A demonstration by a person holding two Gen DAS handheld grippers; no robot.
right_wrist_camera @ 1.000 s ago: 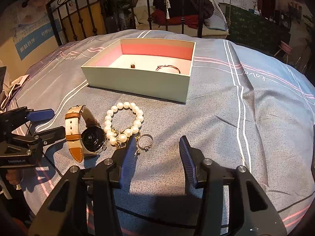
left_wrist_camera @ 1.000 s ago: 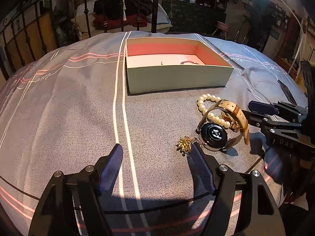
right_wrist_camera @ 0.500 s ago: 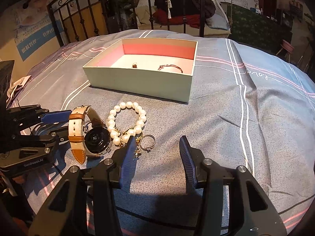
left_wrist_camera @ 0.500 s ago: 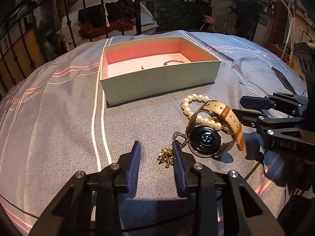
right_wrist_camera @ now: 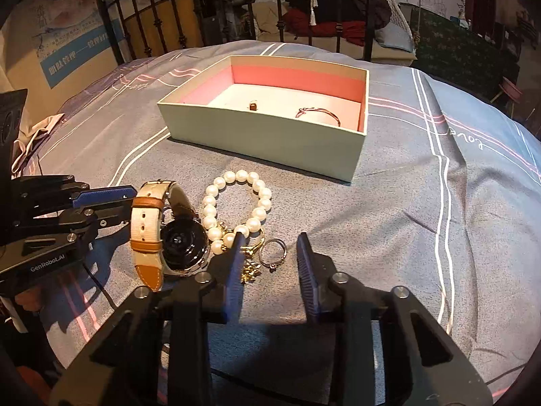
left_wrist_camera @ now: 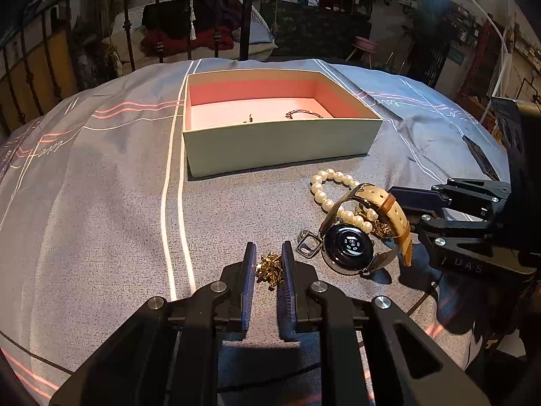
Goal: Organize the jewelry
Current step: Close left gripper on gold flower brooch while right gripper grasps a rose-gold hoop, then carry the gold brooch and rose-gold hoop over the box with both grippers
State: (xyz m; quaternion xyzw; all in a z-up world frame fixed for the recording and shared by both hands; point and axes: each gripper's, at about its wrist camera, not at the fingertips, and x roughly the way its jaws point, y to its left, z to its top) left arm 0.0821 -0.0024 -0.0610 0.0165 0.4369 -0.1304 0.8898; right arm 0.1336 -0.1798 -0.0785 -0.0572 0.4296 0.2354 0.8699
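The gold chain lies bunched on the grey bedspread, and my left gripper has its two fingers narrowed close around it, one on each side; whether they already pinch it I cannot tell. Just right of it sit a ring, the watch propped on its tan strap, and the pearl bracelet behind, all crowded together. The box stands farther off with bare cloth between, a bangle and a small piece inside. Left of the chain the bedspread is open. My right gripper hovers low over the same pile, fingers spread wide around the ring and holding nothing.
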